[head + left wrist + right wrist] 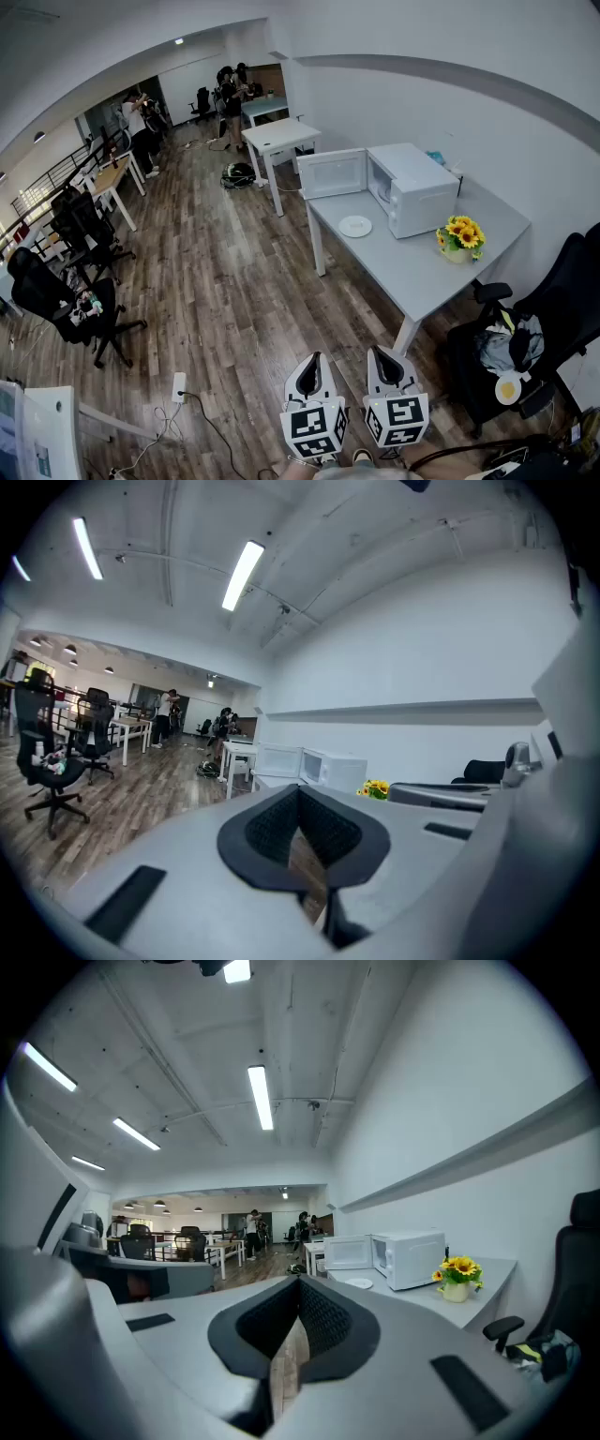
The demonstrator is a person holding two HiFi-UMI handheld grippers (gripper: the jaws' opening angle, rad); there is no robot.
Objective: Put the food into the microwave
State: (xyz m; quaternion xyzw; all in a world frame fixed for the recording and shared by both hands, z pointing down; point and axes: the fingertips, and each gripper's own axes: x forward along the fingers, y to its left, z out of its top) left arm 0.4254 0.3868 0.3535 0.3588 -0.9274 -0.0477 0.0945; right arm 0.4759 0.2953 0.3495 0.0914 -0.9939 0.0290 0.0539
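A white microwave [412, 187] stands on a grey table [422, 272] against the wall, its door [333, 173] swung open to the left. A white plate [355, 226] lies on the table in front of it; I cannot tell what it holds. A small white dish with something orange [507, 388] rests on a black chair at the right. My left gripper [312, 375] and right gripper [387, 367] hang side by side over the wooden floor, well short of the table, both shut and empty. The microwave [412, 1258] and plate [358, 1283] show small in the right gripper view.
A pot of sunflowers [460, 239] stands right of the microwave. The black office chair [525, 347] holds clothes. A power strip [178, 385] and cable lie on the floor at the left. More office chairs [70, 300], white desks [279, 141] and people [141, 127] stand farther off.
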